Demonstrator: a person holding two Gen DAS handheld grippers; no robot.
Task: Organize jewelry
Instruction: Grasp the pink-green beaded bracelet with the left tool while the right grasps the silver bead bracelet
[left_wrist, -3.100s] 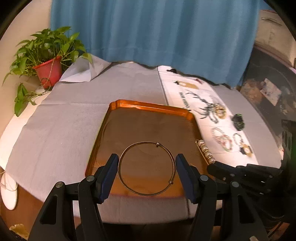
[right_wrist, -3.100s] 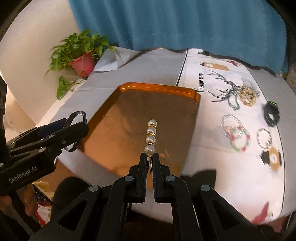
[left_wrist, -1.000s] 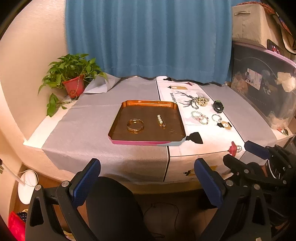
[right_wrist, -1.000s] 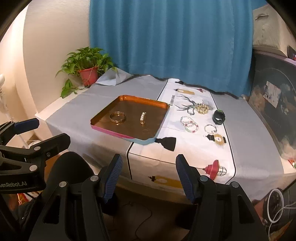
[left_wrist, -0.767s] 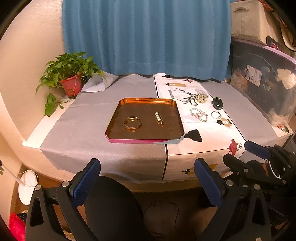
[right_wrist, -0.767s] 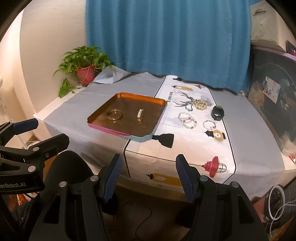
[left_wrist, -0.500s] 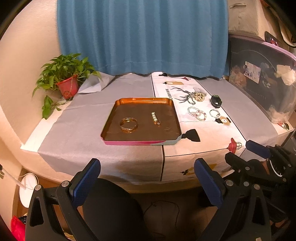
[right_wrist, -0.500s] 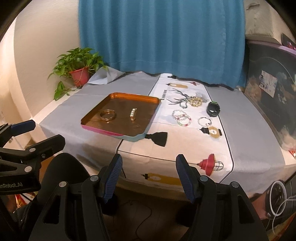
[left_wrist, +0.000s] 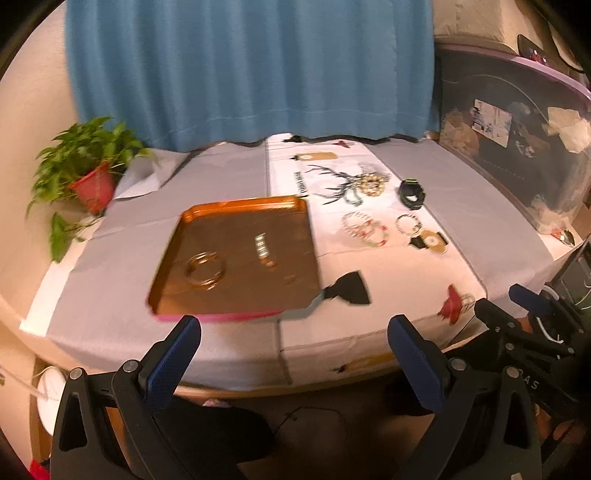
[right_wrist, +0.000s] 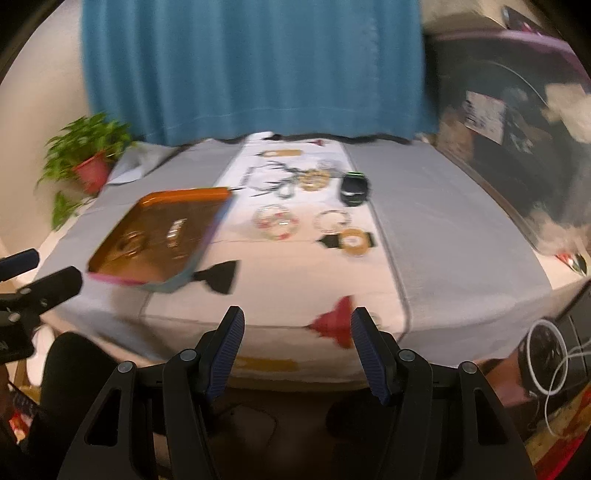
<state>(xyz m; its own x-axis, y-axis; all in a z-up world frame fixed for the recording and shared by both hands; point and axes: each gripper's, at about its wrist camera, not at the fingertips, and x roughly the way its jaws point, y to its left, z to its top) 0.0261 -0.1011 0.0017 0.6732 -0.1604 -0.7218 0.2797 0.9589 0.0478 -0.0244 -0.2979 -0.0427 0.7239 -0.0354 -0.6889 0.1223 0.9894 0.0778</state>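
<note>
In the middle left of the left wrist view, the copper-coloured tray (left_wrist: 236, 254) now carries two pieces: a thin gold bangle (left_wrist: 205, 270) and, apart from it to the right, a short pearl bar (left_wrist: 262, 246), both of which were clamped in the jaws a few seconds ago and now lie free on the glossy metal. Since then both views have drawn back from the tray and then swung toward the right side of the desk (left_wrist: 461, 206), the picture blurring with the sweep. The left hand-held gripper (left_wrist: 293, 341) stands wide open and empty at the bottom of its frame; the right hand-held gripper (right_wrist: 297, 334) is likewise released, with nothing between its ribbed blue pads. That suggests the first two placements are done and the next pickup lies among the pieces left on the printed white runner (right_wrist: 295, 258): a beaded cluster (right_wrist: 314, 179), a dark watch-like band (right_wrist: 354, 190), coloured bead bracelets (right_wrist: 276, 221) and a pale ring of beads (right_wrist: 331, 220). The grey cloth looks soft and matte; a potted plant (left_wrist: 86, 173) sits at left.
</note>
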